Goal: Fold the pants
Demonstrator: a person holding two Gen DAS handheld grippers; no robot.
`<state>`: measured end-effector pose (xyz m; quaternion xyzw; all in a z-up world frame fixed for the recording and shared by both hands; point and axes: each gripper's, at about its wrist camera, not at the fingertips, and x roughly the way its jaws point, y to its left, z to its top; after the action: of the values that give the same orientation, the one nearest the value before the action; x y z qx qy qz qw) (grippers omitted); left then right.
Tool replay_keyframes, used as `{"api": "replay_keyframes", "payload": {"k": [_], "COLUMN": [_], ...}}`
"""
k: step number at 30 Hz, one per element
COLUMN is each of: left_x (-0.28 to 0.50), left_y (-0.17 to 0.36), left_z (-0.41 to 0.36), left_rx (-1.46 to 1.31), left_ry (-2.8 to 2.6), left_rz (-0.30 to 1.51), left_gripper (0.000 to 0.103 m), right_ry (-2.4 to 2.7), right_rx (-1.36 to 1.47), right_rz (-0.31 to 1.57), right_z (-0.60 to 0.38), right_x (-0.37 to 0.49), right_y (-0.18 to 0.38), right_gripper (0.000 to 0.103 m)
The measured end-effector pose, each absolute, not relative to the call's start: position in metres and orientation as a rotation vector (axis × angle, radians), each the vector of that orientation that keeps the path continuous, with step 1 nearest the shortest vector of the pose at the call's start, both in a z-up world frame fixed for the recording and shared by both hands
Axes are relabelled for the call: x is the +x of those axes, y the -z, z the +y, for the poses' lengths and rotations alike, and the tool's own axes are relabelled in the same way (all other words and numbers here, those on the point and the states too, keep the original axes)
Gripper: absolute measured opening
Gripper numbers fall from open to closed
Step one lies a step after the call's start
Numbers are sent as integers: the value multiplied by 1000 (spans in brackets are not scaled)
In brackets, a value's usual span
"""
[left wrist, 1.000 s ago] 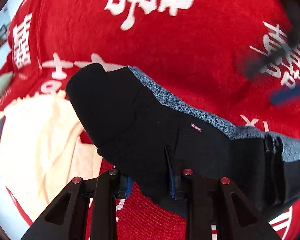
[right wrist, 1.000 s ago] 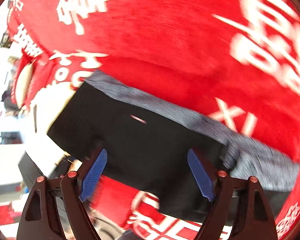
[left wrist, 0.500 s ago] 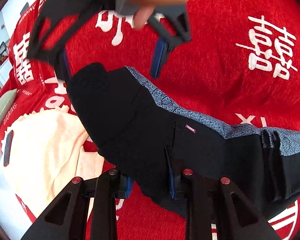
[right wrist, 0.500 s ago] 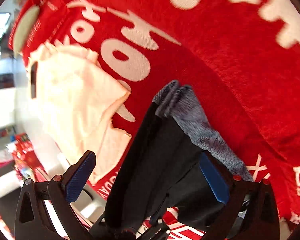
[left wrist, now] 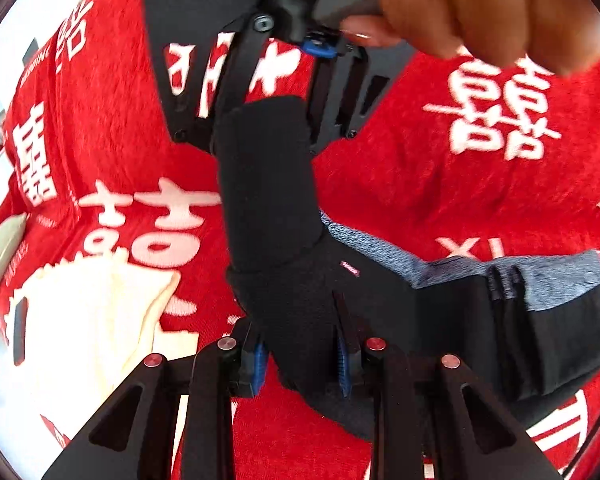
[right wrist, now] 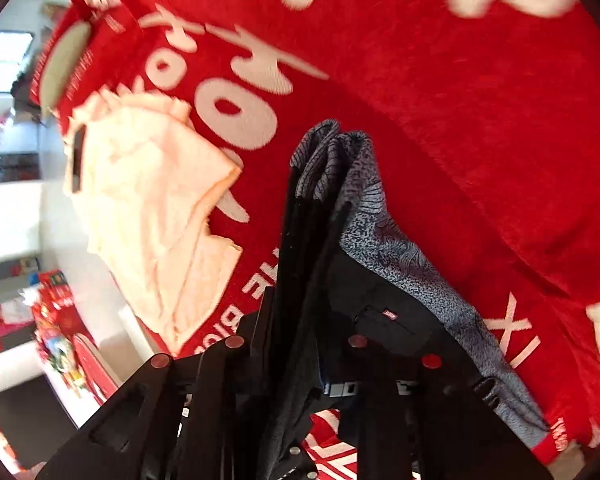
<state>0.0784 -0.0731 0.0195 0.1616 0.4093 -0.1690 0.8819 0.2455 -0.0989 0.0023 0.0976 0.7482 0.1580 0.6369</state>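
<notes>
Pants: black, with a grey patterned waistband; a small red tag sits on the black cloth. They are partly folded and held up over a red blanket printed with large white characters. One black end stands up toward the top of the left wrist view; the waistband end trails to the right.

Left gripper: low in its own view, its blue pads pinching a bunched fold of the black cloth between them.

Right gripper: seen from the left wrist at the top of the picture, gripping the upper end of the black cloth; a hand holds its handle. In its own view its jaws have just been closing, and the cloth runs up between the two fingers, which press on it; the pads themselves are hidden by cloth.

Cream cloth: crumpled, lying on the blanket to the left of the pants, apart from them.

Pale oval object: near the far left edge of the blanket; what it is cannot be told.
</notes>
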Motion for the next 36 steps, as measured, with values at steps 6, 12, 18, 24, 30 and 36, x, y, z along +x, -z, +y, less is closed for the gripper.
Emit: {"api": "replay_keyframes", "payload": {"k": [6, 12, 18, 24, 30, 36], "left_x": [53, 23, -16, -56, -94, -127], "left_y": [-49, -71, -79, -79, -60, -20], "left_z": [-101, -144, -194, -245, -293, -331], "left_rx": [373, 418, 481, 560, 647, 736], "left_ry": [434, 546, 660, 760, 874, 942], "left_rz": [791, 760, 716, 683, 690, 765], "left_gripper": [29, 29, 29, 29, 29, 29], "right_ry": [-382, -366, -328, -286, -213, -104], "right_rx": [451, 612, 767, 906, 1022, 1111], "right_rz": [1563, 1429, 1288, 1180, 1115, 1133], "right_z": [-158, -215, -287, -353, -414, -457], "right_x": [213, 171, 109, 51, -11, -60], "right_y": [-43, -69, -81, -84, -68, -21], "right_gripper": [19, 19, 19, 19, 19, 18]}}
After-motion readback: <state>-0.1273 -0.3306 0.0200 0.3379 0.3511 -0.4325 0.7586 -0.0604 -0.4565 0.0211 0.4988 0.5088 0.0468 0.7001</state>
